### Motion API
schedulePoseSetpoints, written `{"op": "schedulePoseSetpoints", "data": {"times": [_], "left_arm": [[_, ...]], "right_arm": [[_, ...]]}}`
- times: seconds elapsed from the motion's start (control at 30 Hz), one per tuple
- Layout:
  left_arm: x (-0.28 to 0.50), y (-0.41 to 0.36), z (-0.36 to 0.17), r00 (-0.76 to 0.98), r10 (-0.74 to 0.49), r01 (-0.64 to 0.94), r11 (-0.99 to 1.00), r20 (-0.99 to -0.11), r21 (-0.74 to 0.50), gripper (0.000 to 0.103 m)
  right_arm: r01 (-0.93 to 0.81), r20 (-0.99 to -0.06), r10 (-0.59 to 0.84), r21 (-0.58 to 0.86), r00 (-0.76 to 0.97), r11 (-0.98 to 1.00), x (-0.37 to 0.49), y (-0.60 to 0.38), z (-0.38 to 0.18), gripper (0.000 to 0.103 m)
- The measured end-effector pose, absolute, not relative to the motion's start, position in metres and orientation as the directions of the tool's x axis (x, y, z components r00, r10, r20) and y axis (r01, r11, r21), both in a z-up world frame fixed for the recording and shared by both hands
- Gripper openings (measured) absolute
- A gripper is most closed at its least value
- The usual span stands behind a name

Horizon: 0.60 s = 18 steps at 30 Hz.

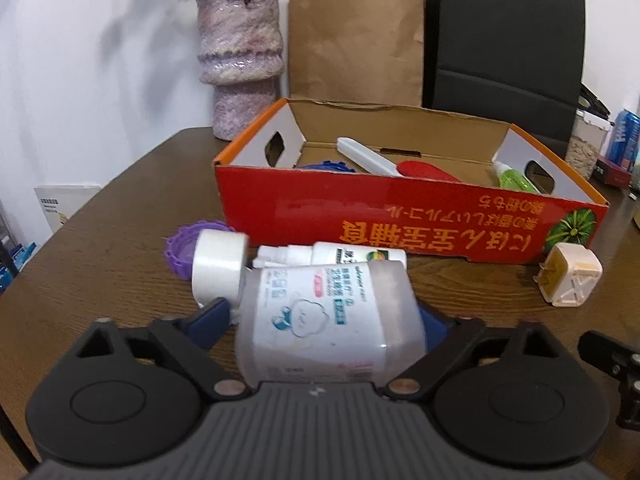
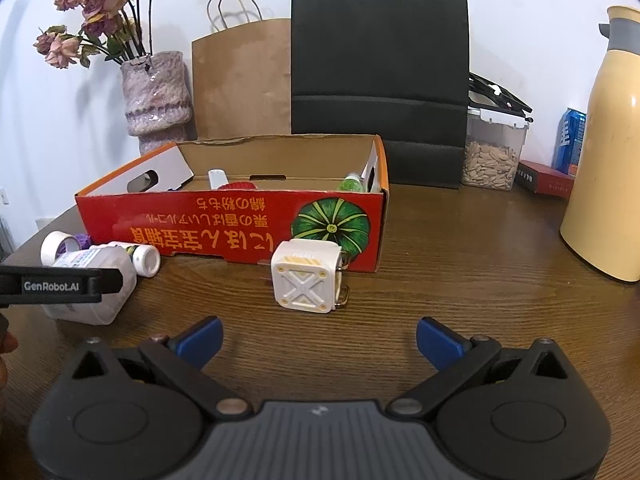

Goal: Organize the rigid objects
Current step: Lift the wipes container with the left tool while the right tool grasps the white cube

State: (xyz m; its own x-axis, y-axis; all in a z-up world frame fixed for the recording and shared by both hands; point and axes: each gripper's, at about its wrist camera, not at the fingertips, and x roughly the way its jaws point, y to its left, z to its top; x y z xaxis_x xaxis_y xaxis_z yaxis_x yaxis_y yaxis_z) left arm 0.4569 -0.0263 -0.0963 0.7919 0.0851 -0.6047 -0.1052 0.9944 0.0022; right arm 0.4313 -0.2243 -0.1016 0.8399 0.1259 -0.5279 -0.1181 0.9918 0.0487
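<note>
The clear bottle (image 1: 328, 316) lies on its side on the worktop (image 2: 460, 264), between the fingers of the left gripper (image 1: 324, 320), which closes around it. The right gripper (image 2: 319, 334) is wide open and holds nothing. In the red box (image 1: 400, 216) some things already lie; the tape roll (image 1: 218, 268), white bottle (image 1: 356, 254), purple lid (image 1: 182, 250) and charger (image 2: 306, 282) remain outside.
</note>
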Motion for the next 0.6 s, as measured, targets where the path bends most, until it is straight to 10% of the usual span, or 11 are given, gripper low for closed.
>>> {"op": "schedulePoseSetpoints", "data": {"times": [0.6], "left_arm": [[0.442, -0.032, -0.084, 0.832, 0.085, -0.075, 0.996, -0.548, 0.042, 0.083]], "right_arm": [[-0.115, -0.524, 0.126, 0.053, 0.843, 0.992, 0.432, -0.226, -0.104, 0.103]]}}
